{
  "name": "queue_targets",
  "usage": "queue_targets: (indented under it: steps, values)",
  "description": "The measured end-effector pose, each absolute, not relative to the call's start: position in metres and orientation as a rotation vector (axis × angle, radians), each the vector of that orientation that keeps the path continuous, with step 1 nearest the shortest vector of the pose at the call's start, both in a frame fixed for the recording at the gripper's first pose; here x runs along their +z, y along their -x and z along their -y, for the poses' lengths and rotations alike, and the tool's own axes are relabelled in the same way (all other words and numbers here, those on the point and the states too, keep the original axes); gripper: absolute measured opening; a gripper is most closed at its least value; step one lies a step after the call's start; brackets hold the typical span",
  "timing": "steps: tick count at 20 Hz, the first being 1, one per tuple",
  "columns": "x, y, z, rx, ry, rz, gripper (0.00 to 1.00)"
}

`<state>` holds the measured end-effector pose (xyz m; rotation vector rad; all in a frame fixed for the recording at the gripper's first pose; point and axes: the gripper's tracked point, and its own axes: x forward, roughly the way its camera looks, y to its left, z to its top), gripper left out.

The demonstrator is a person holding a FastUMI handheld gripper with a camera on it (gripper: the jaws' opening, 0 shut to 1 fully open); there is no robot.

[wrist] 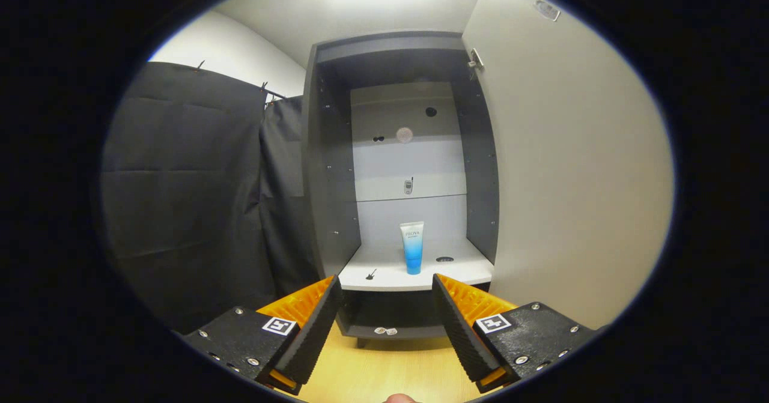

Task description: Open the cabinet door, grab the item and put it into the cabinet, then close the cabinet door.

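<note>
Gripper view, looking straight into an open cabinet (327, 169). Tongs, the gripper (386, 289), spread wide, nothing pinched between the fingers (312, 325), nothing touched by either pad. Held well short of the cabinet, above a pale wooden floor (384, 373), fingertips framing the front edge of the white shelf (384, 277).

Beyond the fingers, standing upright on that shelf: a tube (412, 247), white at the top and blue toward the cap end, set on its cap, roughly centred between the cabinet's side walls. Apart from both fingers, clear gap all around. Just right of the tube, a small dark round hole (444, 259) in the shelf; nearer the left front corner, a small dark mark, too small to identify.

Cabinet door (571, 169) swung fully open at the right, pale inner face turned toward the camera, hinge (474, 59) visible at the upper corner. Dark grey side panels, lighter back panel with a few holes. Lower compartment beneath the shelf dark, two small pale bits at its front lip, not identifiable.

Black cloth wall (192, 199) hanging at the left of the cabinet.
</note>
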<state>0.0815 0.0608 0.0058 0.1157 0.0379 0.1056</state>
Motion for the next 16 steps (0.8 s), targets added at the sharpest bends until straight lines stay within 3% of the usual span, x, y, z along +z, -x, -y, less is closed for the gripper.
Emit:
queue_targets:
  steps: [9, 16]
  values:
    - [-0.009, 0.018, -0.048, 0.125, -0.125, -0.095, 0.93]
    - [0.001, 0.084, 0.043, -0.053, -0.084, -0.081, 0.93]
